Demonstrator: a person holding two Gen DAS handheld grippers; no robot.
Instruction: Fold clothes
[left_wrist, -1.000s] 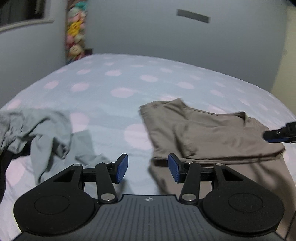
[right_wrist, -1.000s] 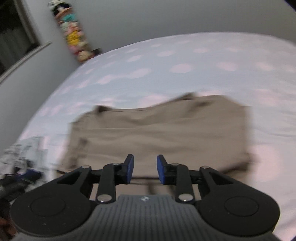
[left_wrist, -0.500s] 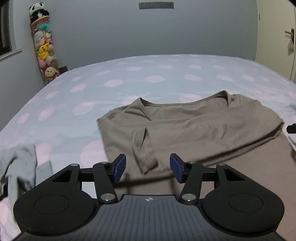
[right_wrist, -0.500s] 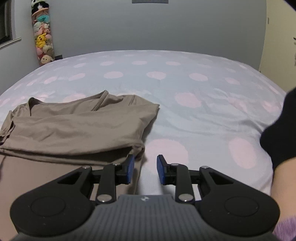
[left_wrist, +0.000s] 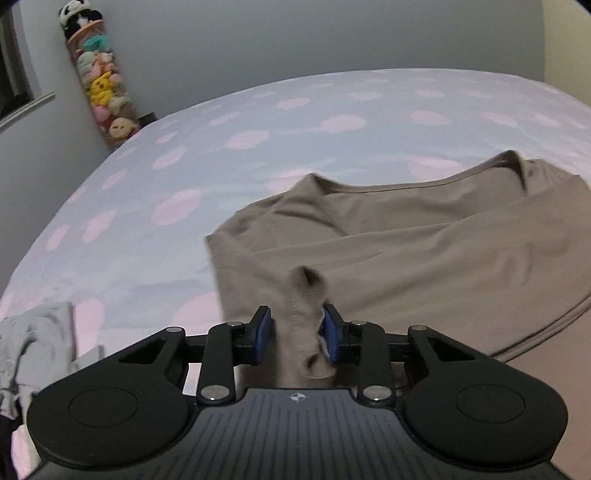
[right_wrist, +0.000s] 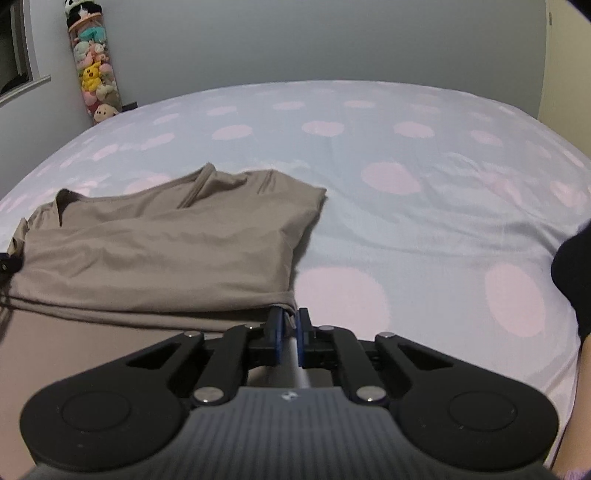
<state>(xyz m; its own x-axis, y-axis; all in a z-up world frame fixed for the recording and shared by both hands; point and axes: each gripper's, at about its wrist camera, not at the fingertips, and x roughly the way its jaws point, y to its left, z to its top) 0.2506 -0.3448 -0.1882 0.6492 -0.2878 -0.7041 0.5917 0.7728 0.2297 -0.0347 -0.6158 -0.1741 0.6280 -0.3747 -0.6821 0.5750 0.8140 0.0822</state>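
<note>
Bedding fills both views: a pale sheet (right_wrist: 424, 229) with pink dots, and on it the brown shirt (right_wrist: 166, 254) you are folding. In the right wrist view the shirt takes up the left half of the frame, its collar toward the upper left and its folded lower edge running roughly level across the frame just above your claw. In the left wrist view the same shirt (left_wrist: 424, 266) spreads from centre to the right edge, collar at the upper right.

Your long axis is that near edge, left to right, and you hold both ends of it. Your right gripper (right_wrist: 290, 334) is clamped on the shirt's corner at lower centre of its frame, pads nearly together with only thin cloth between. Your left gripper (left_wrist: 295, 334) is closed on a thicker bunch of brown cloth standing up between the blue pads.

Since the rest of the shirt lies ahead of both claws, toward the top of each frame, the next fold most likely carries the held edge forward to the collar. Keep both hands level, or the edge may skew.

A crumpled grey garment (left_wrist: 33, 343) sits at the lower left of the left view, apart from the shirt.
</note>
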